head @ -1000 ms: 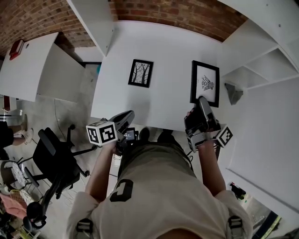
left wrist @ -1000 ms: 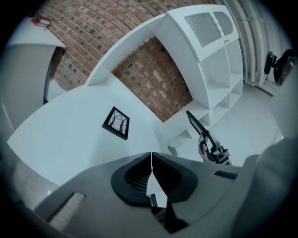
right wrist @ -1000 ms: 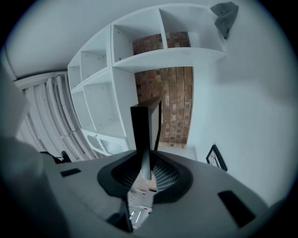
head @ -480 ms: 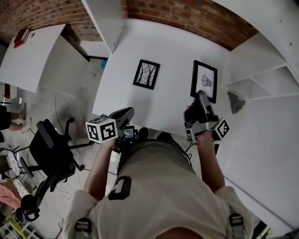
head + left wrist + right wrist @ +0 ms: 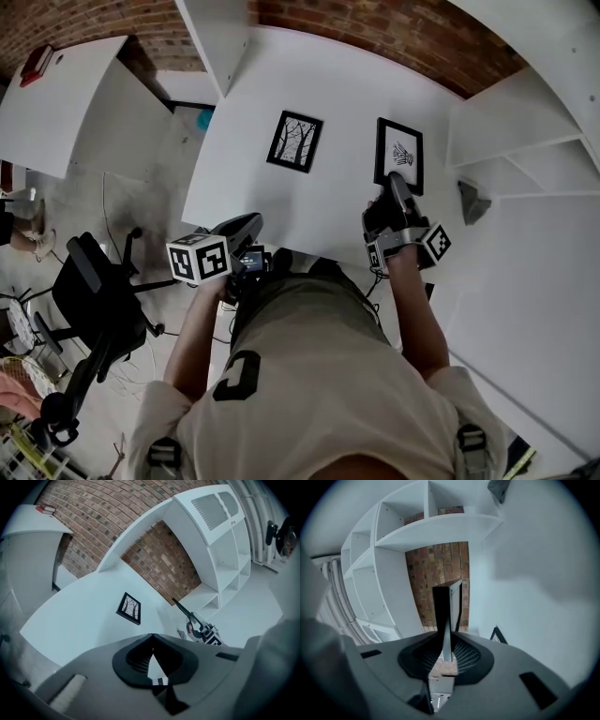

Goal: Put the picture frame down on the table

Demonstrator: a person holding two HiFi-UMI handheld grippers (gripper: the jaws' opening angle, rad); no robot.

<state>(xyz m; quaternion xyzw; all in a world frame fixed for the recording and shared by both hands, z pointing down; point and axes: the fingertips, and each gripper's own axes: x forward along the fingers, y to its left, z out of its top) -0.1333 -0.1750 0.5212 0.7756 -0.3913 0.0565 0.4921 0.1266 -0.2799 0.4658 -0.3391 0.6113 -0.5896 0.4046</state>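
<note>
A black picture frame with a white mat and a small drawing [image 5: 398,155] is over the right part of the white table [image 5: 262,197]. My right gripper [image 5: 392,184] is shut on its near edge. In the right gripper view the frame [image 5: 449,606] stands edge-on between the jaws. From the left gripper view it shows as a thin dark line [image 5: 180,607] above the right gripper [image 5: 200,630]. A second black frame with a tree picture [image 5: 294,142] lies flat mid-table. My left gripper [image 5: 246,228] is shut and holds nothing, at the table's near edge.
White shelves [image 5: 525,112] stand along the right, with a grey object [image 5: 472,201] on one. A brick wall [image 5: 394,23] runs behind the table. A black office chair [image 5: 94,300] is on the floor at the left, beside another white table [image 5: 66,103].
My right gripper has carried the frame lower and further in over the table. The left gripper has shifted a little along the near edge.
</note>
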